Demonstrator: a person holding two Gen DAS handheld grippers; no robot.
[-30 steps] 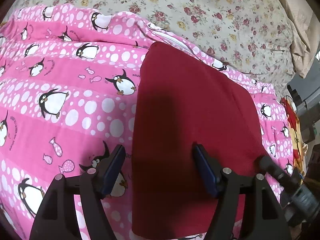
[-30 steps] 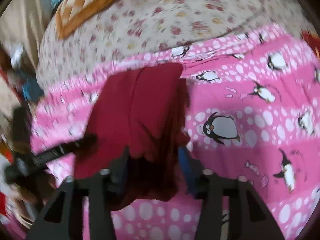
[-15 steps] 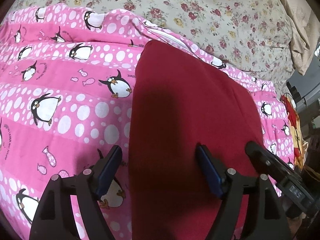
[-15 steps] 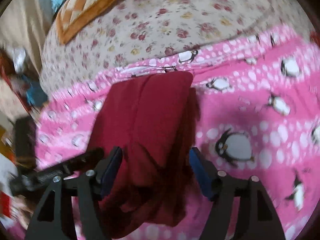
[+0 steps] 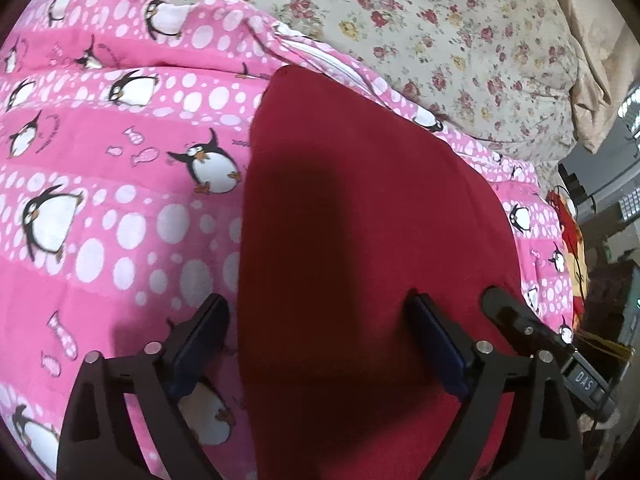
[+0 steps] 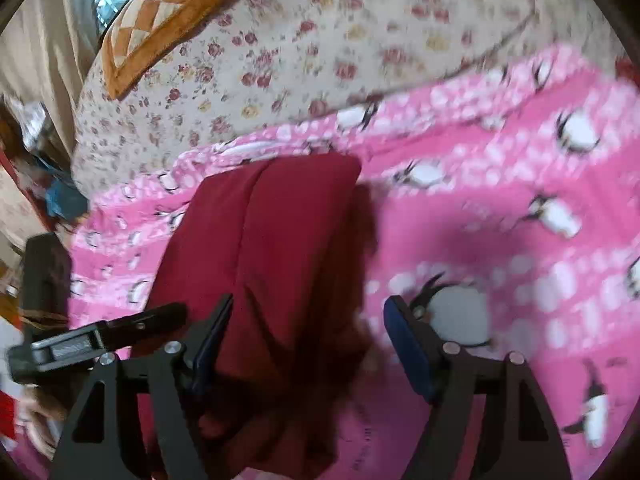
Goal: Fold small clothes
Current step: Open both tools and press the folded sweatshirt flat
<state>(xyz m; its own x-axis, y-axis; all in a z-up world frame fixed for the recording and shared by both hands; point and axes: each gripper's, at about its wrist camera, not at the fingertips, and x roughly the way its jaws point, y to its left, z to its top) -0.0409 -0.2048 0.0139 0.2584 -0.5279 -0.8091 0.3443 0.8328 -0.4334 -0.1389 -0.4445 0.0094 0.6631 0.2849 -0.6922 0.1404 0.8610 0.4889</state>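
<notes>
On the pink penguin blanket [image 5: 120, 208] the dark red garment [image 5: 360, 220] lies as a folded slab. A second ago the right gripper [image 6: 308, 344] was pinched on its edge; now its jaws stand wide with the cloth loose between them (let go, by the look of it). The left gripper [image 5: 320, 340] hangs wide open above the near end, holding nothing. This fold seems laid down.

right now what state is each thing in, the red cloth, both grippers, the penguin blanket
red garment: folded, lying flat on the blanket, loose edge bunched near the right gripper
left gripper: open, jaws straddling the garment's edge, holding nothing
right gripper: open, over the garment's bunched end
penguin blanket: spread out, rumpled at its far edge
</notes>
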